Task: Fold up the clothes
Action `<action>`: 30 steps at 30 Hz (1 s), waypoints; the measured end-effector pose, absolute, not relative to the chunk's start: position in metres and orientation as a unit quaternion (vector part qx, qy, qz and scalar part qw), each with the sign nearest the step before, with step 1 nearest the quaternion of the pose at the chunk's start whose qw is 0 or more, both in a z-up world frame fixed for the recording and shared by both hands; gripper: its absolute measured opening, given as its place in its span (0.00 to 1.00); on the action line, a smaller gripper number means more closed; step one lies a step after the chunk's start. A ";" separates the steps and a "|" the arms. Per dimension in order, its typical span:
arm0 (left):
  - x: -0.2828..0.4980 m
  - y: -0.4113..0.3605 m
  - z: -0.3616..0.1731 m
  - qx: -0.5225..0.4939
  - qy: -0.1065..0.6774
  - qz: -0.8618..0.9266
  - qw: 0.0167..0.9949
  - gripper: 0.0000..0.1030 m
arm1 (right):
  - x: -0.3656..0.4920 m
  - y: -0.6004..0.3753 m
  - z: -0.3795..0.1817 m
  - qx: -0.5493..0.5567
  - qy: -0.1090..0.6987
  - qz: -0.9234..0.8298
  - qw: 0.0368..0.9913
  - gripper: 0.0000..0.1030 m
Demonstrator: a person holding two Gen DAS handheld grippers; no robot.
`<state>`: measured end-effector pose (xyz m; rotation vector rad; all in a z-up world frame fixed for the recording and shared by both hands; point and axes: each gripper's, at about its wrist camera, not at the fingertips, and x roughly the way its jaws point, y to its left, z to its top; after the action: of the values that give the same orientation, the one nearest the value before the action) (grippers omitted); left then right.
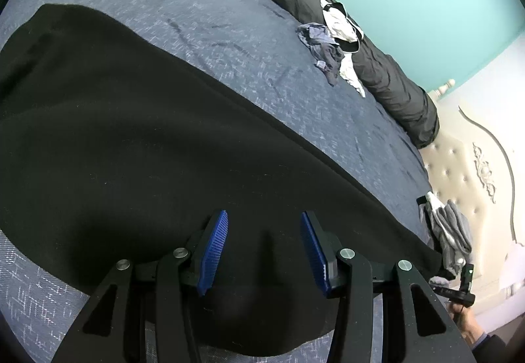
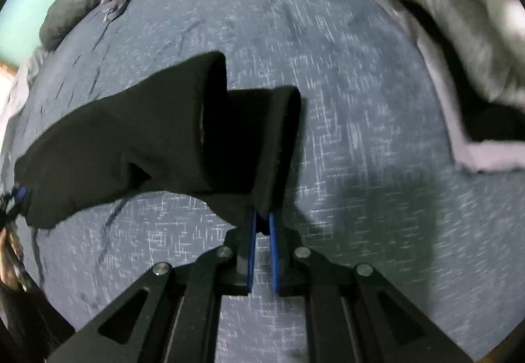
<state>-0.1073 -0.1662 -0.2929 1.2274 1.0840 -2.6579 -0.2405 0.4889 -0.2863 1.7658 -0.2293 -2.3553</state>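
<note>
Left wrist view looked down on a black garment (image 1: 137, 146) spread wide over the blue-grey bedspread (image 1: 210, 22), reaching from the left edge of the picture to the right, where its far corner lifted toward the right gripper (image 1: 459, 284), small at the frame's edge and held in a person's hand (image 1: 469, 327). Low in the middle, the left gripper (image 1: 264, 251) hovered over the cloth with its blue pads (image 1: 215, 251) set well apart and nothing between them. Further right, a small heap of blue and white clothes (image 1: 331, 48) lay on the bedspread against a rolled dark duvet (image 1: 361, 51), and a grey bundle (image 1: 449, 231) sat by the padded headboard (image 1: 459, 172). Right wrist view, somewhat blurred, showed the left gripper only as a sliver of blue at the left edge (image 2: 21, 194), too small to read. From there the black garment (image 2: 131, 150) stretched in the air above the bedspread (image 2: 344, 100) to the centre, where the right gripper (image 2: 262, 225) had its pads closed on a hanging fold of it. At the upper right lay a grey garment (image 2: 459, 18), well apart from the black one.
</note>
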 end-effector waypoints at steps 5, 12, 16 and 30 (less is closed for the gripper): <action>-0.105 -0.168 -0.291 0.391 0.348 -0.852 0.013 0.49 | -0.237 0.503 -0.284 0.589 -0.105 -0.798 0.075 0.15; -0.109 -0.166 -0.290 0.391 0.346 -0.853 0.012 0.50 | -0.251 0.527 -0.265 0.536 -0.182 -0.822 0.058 0.28; -0.112 -0.163 -0.292 0.395 0.341 -0.853 0.014 0.50 | -0.277 0.513 -0.277 0.549 -0.167 -0.817 0.064 0.28; -0.119 -0.157 -0.294 0.403 0.330 -0.853 0.012 0.51 | -0.294 0.515 -0.270 0.478 -0.185 -0.857 0.056 0.03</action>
<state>-0.1193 -0.1573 -0.2942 1.2568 1.0291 -2.6601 -0.2937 0.5154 -0.2704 1.4493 -0.5601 -2.6012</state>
